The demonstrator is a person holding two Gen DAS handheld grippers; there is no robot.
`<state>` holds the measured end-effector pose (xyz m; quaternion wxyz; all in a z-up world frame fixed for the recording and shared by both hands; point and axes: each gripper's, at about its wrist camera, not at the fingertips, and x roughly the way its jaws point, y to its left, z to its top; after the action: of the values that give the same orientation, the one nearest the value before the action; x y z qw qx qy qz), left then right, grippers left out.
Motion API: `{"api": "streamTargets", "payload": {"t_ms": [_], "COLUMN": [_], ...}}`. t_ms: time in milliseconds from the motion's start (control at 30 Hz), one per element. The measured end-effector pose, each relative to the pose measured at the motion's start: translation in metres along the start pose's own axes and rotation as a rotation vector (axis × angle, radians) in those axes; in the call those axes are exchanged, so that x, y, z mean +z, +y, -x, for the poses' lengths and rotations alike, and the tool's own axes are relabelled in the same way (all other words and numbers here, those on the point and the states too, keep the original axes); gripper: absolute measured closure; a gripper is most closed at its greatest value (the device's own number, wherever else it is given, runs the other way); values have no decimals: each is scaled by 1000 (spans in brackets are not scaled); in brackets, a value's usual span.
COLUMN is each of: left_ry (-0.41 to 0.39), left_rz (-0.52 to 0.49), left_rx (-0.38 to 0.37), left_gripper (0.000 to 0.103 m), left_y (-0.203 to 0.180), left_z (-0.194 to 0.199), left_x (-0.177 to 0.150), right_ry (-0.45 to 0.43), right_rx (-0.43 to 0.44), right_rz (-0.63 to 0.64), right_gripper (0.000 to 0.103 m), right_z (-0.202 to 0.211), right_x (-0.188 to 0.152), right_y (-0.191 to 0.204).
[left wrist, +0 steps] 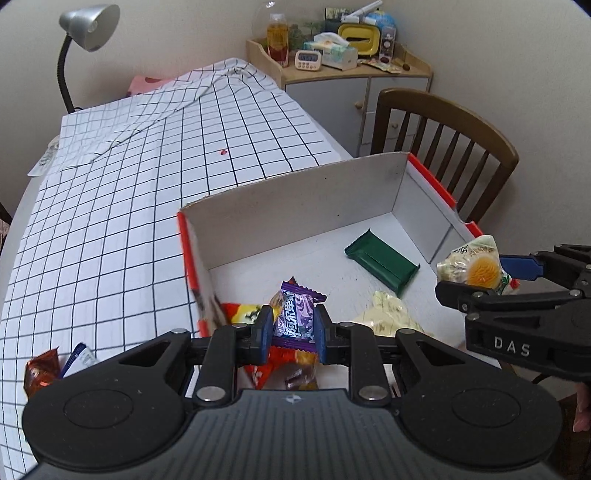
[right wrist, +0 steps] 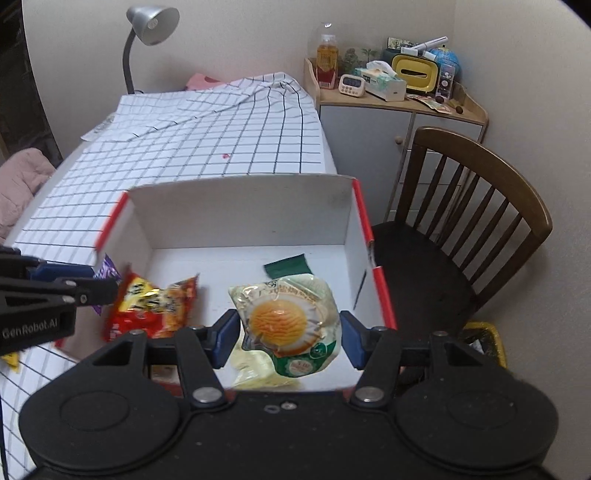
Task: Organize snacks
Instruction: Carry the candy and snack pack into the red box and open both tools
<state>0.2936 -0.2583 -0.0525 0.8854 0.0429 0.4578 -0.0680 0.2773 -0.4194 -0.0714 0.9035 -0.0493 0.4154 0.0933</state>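
Note:
My left gripper (left wrist: 292, 330) is shut on a purple candy packet (left wrist: 295, 317) and holds it above the near left corner of the white box with red rim (left wrist: 291, 192). My right gripper (right wrist: 288, 334) is shut on a clear packet with a yellow round cake (right wrist: 290, 325), held above the box's near right part; it also shows in the left wrist view (left wrist: 476, 267). In the box lie a green bar (left wrist: 382, 262), a red-orange snack bag (right wrist: 155, 310) and a pale yellow packet (left wrist: 388, 317).
The box (right wrist: 243, 206) stands on a table with a white checked cloth (left wrist: 147, 177). Two loose snack packets (left wrist: 55, 369) lie on the cloth at the left. A wooden chair (right wrist: 472, 221) stands right of the table, a cabinet (right wrist: 388, 122) behind it, a desk lamp (right wrist: 147, 33) at the back.

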Motion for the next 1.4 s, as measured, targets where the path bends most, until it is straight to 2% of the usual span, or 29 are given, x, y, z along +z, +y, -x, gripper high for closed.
{"api": "streamTargets", "payload": {"t_ms": [433,600,800,1033,1400], "left_ry": [105,147,199,240,235], "left_rz": [-50,-54,-56,-45,-15], "left_rx": [31,29,34,23,0], "left_gripper": [81,81,81,81,80], "left_y": [-19,-26,-31,-31,-29], "left_z": [-75,-96,-115,-127,-120], "left_x": [26,29,33,32,27], "right_ry": [98,97,117,140,116], "right_rx": [14,-5,13,22,23], "right_rz": [86,168,247,253,236], "right_gripper": [46,45,45,45,36], "right_z": [-53,-64,-74,-83,-78], "right_x": [3,7,9,7,8], "right_y": [0,9,18,18,18]}}
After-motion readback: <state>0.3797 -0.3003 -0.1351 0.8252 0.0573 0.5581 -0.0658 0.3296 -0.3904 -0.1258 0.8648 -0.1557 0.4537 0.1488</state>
